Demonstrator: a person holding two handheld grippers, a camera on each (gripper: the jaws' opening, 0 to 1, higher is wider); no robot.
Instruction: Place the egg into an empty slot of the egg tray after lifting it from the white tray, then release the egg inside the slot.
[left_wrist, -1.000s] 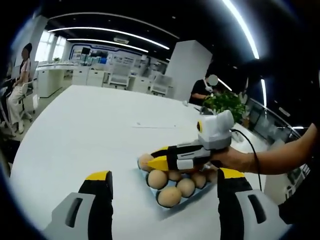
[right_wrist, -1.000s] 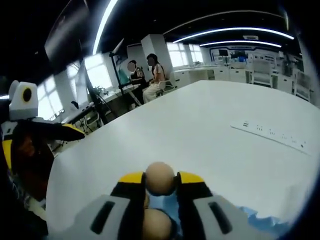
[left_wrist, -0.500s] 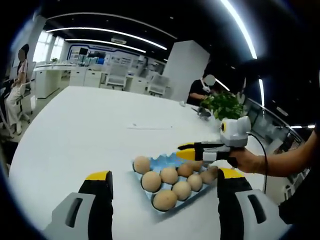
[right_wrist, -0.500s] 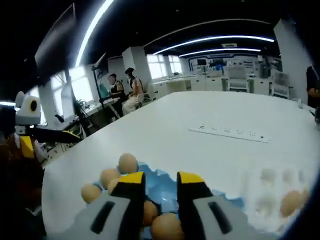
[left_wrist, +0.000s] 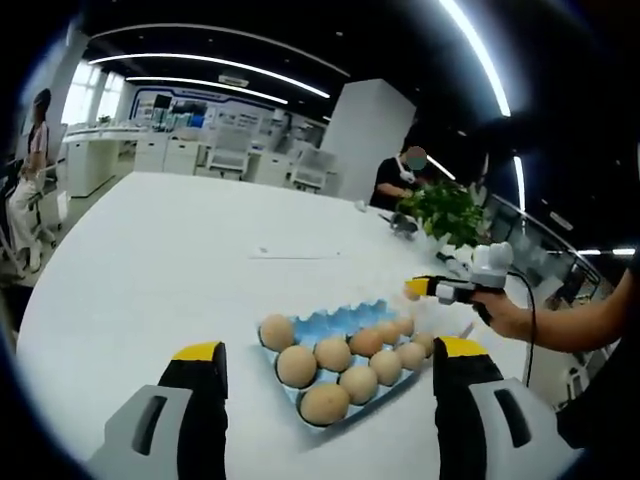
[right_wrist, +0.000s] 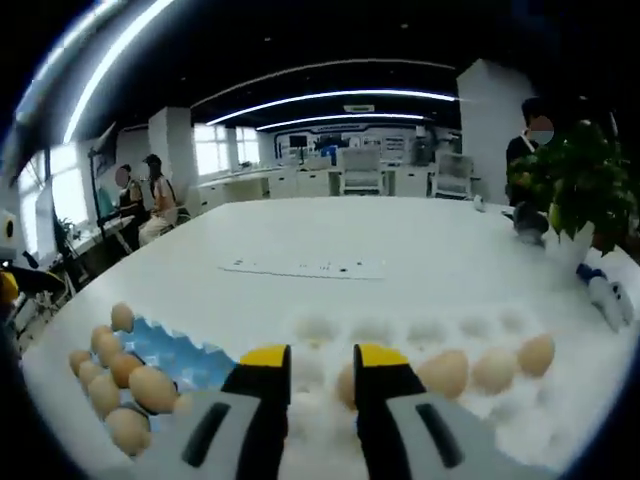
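Two views. Left gripper view: the left gripper (left_wrist: 320, 375) has its yellow-tipped jaws spread wide with nothing between them. Just ahead of it on the white table (left_wrist: 150, 250) sits the blue egg tray (left_wrist: 340, 322), holding eight brown eggs. Beyond and to the right, a hand holds the right gripper (left_wrist: 425, 288).

Right gripper view: the right gripper (right_wrist: 310, 360) has its jaws narrowly parted and empty. They hover over the white tray (right_wrist: 400, 335), where an egg (right_wrist: 347, 385) lies just past the tips. The blue egg tray (right_wrist: 165, 345) lies to the left.
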